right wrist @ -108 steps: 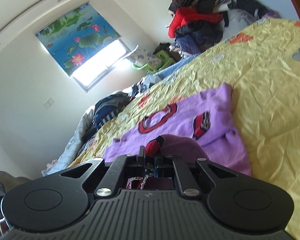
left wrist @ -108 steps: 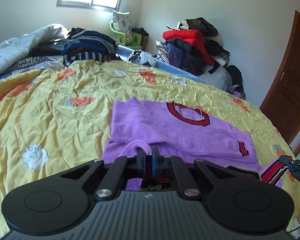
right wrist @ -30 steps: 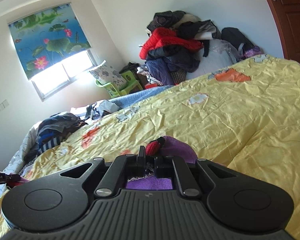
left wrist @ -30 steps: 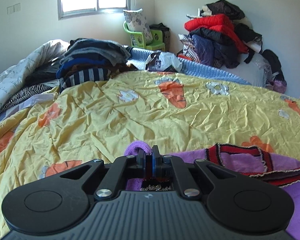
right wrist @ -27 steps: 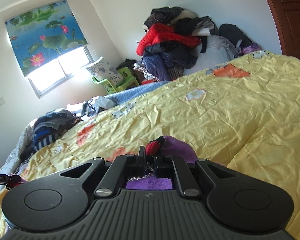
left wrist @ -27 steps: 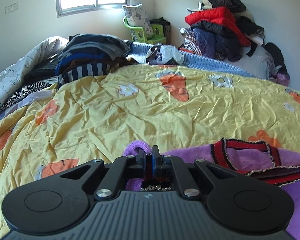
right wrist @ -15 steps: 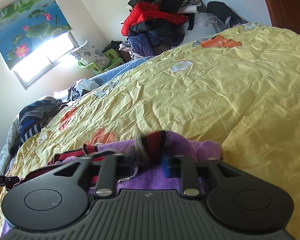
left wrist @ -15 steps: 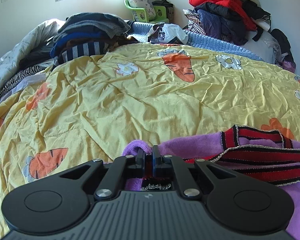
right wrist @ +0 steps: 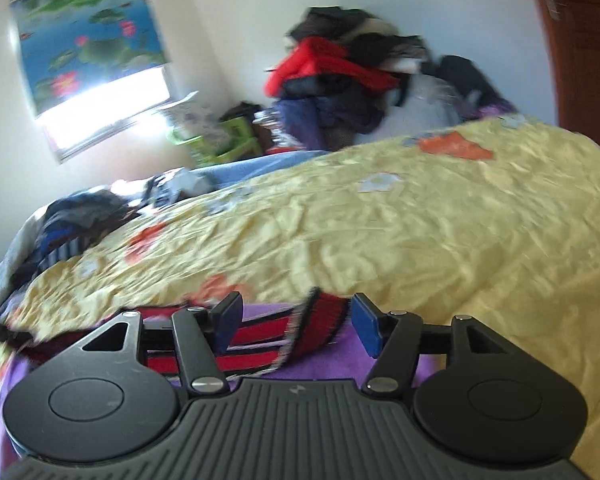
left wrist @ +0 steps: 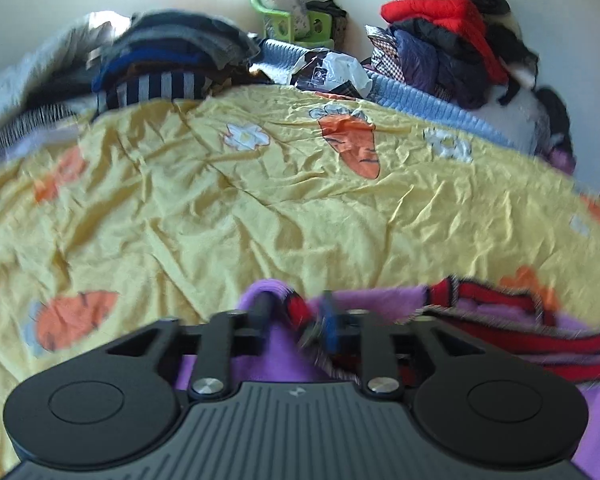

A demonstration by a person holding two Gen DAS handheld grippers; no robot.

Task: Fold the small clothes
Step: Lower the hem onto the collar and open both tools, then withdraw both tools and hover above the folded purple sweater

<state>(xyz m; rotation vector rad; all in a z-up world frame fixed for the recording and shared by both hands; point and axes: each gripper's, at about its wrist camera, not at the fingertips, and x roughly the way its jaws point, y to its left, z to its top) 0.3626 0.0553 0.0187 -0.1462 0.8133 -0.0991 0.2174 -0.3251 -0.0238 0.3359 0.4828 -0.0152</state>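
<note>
Left wrist view: the left gripper [left wrist: 296, 314] points down at a bed covered by a yellow quilt [left wrist: 260, 216] printed with carrots and flowers, and its jaws are opening, the pads apart from the cloth. Between them lies a bunched edge of the purple sweater [left wrist: 276, 360], whose red-and-black striped trim [left wrist: 512, 332] runs off to the right across the purple knit; this part of the picture is blurred. The sweater lies on the near edge of the quilt, right under the gripper. Farther off, a stack of folded dark clothes [left wrist: 168, 60] sits at the left, a green plastic chair [left wrist: 292, 24] stands by the wall, and a heap of red and dark garments [left wrist: 452, 40] rises at the right. Right wrist view: the right gripper [right wrist: 298, 322] also has its jaws opening, blue pads wide apart, with a fold of the striped trim [right wrist: 320, 328] standing between them and touching neither pad. The purple sweater [right wrist: 320, 364] spreads beneath, flat on the yellow quilt [right wrist: 420, 240]. Behind, a window with a lotus-print blind [right wrist: 88, 36] and a brown door [right wrist: 584, 40] show, both smeared.
</note>
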